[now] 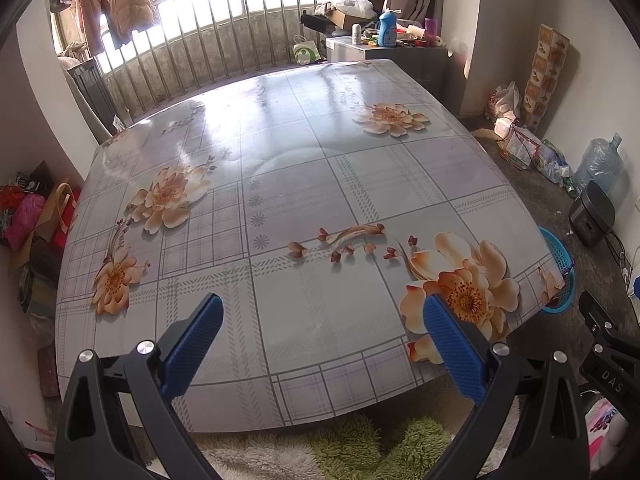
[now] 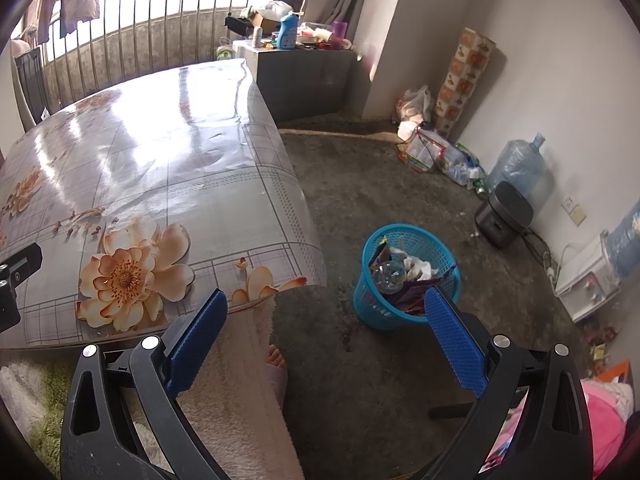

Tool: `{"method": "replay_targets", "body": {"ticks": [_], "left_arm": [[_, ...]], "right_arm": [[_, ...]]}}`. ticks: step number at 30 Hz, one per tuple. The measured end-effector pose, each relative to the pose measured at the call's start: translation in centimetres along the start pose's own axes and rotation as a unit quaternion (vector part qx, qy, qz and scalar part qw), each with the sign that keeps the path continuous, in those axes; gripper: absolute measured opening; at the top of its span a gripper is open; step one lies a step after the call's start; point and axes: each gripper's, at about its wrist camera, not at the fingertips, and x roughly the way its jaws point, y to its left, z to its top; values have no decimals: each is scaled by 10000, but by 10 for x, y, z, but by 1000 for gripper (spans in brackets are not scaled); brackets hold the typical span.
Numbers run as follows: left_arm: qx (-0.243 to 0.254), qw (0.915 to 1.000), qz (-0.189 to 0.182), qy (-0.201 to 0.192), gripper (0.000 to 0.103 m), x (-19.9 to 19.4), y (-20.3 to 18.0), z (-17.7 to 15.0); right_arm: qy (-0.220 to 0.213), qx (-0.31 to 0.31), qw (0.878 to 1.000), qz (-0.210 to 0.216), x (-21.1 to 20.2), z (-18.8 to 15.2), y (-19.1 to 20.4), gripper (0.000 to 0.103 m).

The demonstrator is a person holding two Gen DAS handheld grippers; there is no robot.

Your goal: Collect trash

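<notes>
Both grippers hang with jaws spread and nothing between them: the left gripper [image 1: 323,340] over the near edge of a table [image 1: 280,152] laid with a glossy floral oilcloth, the right gripper [image 2: 326,338] out past the table's near right corner, above the concrete floor [image 2: 360,184]. No litter shows anywhere on the tabletop, which suggests the collecting is finished or nearly so. What was gathered appears to sit in the blue plastic wastebasket [image 2: 416,240] on the floor just off that corner, where a clear plastic bottle [image 2: 389,276], crumpled white paper [image 2: 418,266] and purple wrappers [image 2: 412,294] fill it close to the rim; its place within easy reach of the right arm looks deliberate. A bare foot [image 2: 276,360] and a fleecy robe show under the table's edge. Bags, water jugs [image 2: 520,168] and a rice cooker [image 2: 502,214] line the far wall, well clear of the basket.
</notes>
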Motion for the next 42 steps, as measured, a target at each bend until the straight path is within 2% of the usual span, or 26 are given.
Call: {"method": "replay_targets", "body": {"ticks": [42], "left_arm": [[17, 10000, 37, 10, 98, -2, 1, -1]], "right_arm": [[-3, 21, 10000, 17, -4, 4, 4, 95]]}}
